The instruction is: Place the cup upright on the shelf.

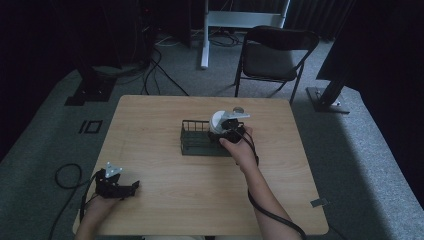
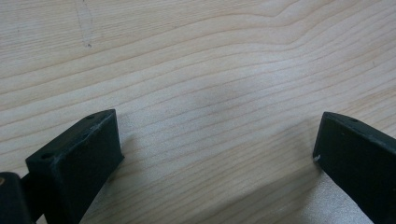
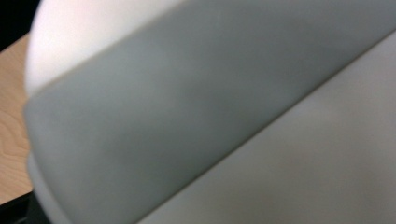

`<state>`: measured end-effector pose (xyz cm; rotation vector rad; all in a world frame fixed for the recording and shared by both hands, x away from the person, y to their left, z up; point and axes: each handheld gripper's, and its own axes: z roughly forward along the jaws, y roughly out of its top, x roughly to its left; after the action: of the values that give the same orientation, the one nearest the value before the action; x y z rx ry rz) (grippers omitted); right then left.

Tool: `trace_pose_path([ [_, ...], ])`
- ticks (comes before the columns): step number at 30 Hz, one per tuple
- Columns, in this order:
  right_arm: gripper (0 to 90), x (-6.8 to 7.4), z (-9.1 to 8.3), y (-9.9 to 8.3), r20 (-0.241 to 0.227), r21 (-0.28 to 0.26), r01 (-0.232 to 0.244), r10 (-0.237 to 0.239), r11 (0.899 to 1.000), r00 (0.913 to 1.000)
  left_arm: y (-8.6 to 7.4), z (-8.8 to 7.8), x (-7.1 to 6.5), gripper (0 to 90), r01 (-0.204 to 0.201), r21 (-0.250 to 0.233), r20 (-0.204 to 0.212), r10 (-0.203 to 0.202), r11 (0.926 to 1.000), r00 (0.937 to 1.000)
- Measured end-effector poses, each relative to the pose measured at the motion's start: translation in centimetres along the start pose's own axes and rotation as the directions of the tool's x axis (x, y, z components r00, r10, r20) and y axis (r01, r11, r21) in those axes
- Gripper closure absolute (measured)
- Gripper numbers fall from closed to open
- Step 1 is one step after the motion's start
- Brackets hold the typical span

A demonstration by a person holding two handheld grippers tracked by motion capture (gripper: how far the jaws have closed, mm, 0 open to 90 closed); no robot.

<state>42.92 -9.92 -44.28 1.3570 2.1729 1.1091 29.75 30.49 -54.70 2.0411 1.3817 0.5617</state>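
Left gripper [image 1: 131, 188] rests low, fingers apart — right gripper [image 1: 227, 131] reaches forward.

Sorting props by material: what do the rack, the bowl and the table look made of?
Rack: dark coated wire, seen as thin bars. Bowl: probably glazed ceramic or plastic, smooth white-and-grey surface. Table: wood or wood-look laminate, with matte grain lines.

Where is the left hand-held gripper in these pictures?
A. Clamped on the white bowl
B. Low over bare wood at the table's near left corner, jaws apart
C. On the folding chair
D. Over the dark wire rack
B: the left hand-held gripper sits at the near left of the table, its jaws apart over bare wood.
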Motion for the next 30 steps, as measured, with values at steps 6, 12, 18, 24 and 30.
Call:
trace_pose_path([
  [6, 18.7, -0.3, 0.8, 0.1, 0.002, 0.06, -0.019, 0.019, 0.998, 0.9998, 0.0, 0.0, 0.0, 1.2, 0.0, 0.0, 0.0, 0.0, 1.0, 1.0],
  [12, 18.7, -0.5, 1.6, 0.3, 0.002, 0.11, -0.035, 0.035, 0.993, 0.9994, 0.0, 0.0, 0.0, 1.2, 0.0, -0.001, 0.0, 0.0, 1.0, 1.0],
  [18, 18.7, -0.1, 2.1, 0.8, 0.011, 0.145, -0.023, 0.021, 0.989, 0.9997, 0.0, 0.0, 0.0, 1.2, 0.0, 0.0, 0.0, 0.0, 1.0, 1.0],
  [24, 18.6, 0.1, 2.6, 0.8, 0.014, 0.157, -0.018, 0.016, 0.987, 0.9998, 0.0, 0.0, 0.0, 1.2, 0.0, 0.0, 0.0, 0.0, 1.0, 1.0],
  [30, 18.6, 0.4, 2.8, 0.9, 0.02, 0.155, 0.012, -0.015, 0.988, 0.9997, 0.0, 0.0, 0.0, 1.2, 0.0, 0.0, 0.0, 0.0, 1.0, 1.0],
])
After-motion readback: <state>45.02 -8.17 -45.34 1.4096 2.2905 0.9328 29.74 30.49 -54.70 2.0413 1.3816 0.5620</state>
